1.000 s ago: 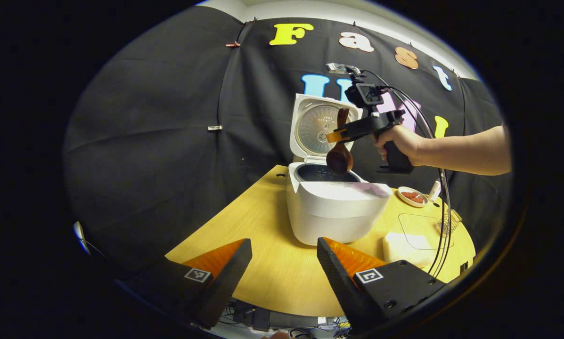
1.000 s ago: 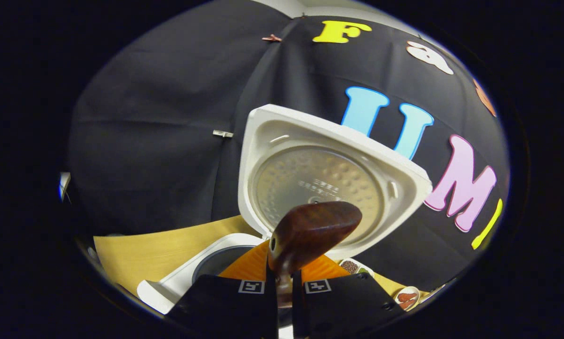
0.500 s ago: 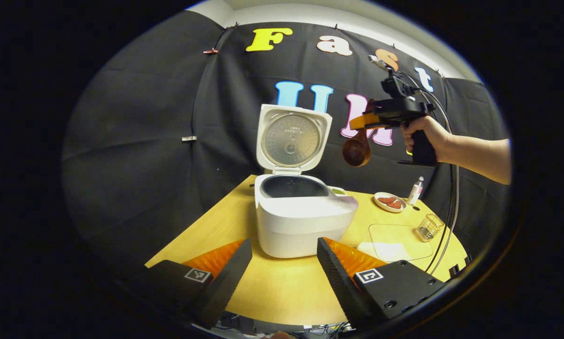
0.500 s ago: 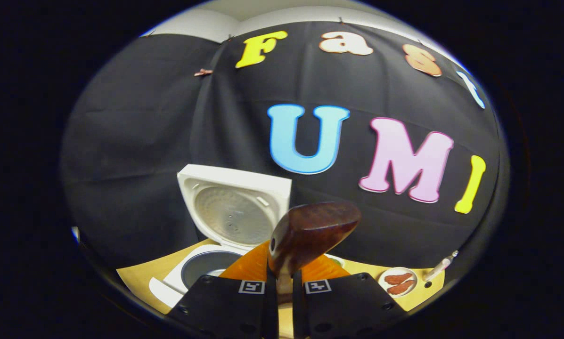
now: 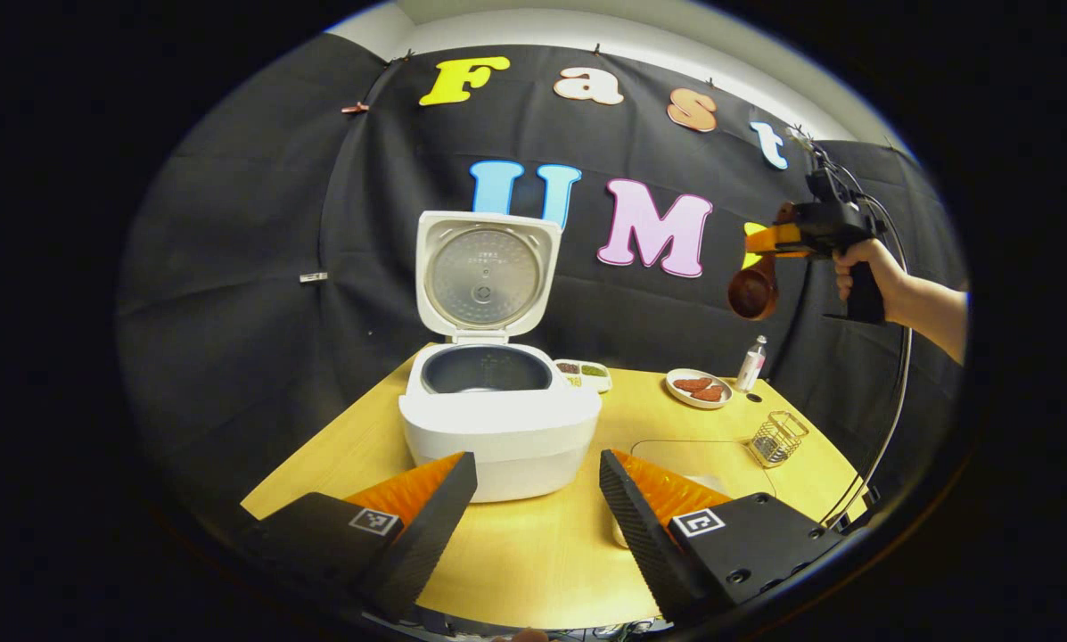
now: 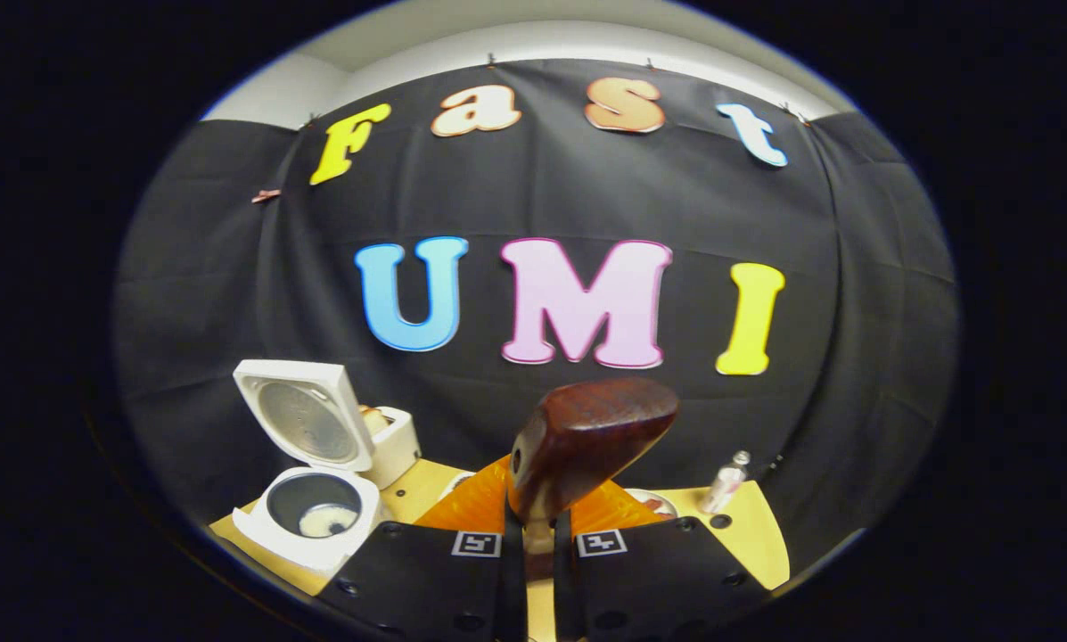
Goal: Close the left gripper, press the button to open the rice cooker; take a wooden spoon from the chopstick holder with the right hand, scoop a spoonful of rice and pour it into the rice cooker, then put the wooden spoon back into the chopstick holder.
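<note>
Wooden spoon (image 6: 586,437) sits pinched in the right gripper (image 6: 533,544), high above the wire chopstick holder (image 5: 778,437); rice lies in the open rice cooker (image 5: 497,419). Returning it is next: lower handle-first into the holder. Left gripper (image 5: 537,499) idles with fingers wide.

One rice cooker (image 5: 497,419), one wooden spoon (image 5: 754,290), one chopstick holder (image 5: 778,438), two claws.

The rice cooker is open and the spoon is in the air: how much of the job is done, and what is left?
Done: the rice cooker stands lid up, with pale rice in its pot. In hand: the right gripper grips the wooden spoon, high beside the table. Left: lower the spoon into the wire chopstick holder.
</note>
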Motion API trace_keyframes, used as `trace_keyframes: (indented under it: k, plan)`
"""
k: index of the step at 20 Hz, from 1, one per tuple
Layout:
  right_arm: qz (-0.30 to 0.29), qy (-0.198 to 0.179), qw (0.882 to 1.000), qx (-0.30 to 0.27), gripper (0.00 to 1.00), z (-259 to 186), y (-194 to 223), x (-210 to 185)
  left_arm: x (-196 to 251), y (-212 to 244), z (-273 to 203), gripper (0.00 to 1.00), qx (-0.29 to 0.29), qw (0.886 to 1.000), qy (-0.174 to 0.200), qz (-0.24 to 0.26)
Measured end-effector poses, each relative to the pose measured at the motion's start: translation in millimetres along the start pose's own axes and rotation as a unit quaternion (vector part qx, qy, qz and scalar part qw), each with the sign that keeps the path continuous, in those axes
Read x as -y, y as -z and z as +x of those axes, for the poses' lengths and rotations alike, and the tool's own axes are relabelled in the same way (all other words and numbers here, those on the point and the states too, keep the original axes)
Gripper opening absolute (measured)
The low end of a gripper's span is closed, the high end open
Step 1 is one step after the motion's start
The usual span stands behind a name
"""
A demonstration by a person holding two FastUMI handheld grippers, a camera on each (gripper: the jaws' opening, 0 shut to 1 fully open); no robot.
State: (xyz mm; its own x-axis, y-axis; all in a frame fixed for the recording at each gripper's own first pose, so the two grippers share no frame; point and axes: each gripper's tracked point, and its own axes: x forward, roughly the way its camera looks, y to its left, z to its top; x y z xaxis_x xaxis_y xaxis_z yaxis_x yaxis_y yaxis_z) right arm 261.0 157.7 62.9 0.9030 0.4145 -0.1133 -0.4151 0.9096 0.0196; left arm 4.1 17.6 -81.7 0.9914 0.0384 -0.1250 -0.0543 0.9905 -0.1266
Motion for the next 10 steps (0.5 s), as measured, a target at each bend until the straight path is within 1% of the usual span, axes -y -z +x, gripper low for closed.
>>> trace_keyframes:
  k: [3,6,10]
  plan:
    - [0.014,0.033,0.999,-0.012,0.16,-11,16,61,22,-10,4,0.96,0.005,1.0,0.002,0.011]
    - [0.034,0.06,0.997,-0.028,0.16,-19,41,111,37,-16,8,0.96,0.009,1.0,-0.011,0.006]
    - [0.061,0.086,0.993,-0.058,0.16,-18,89,160,59,-13,7,0.95,-0.001,1.0,-0.023,-0.01]
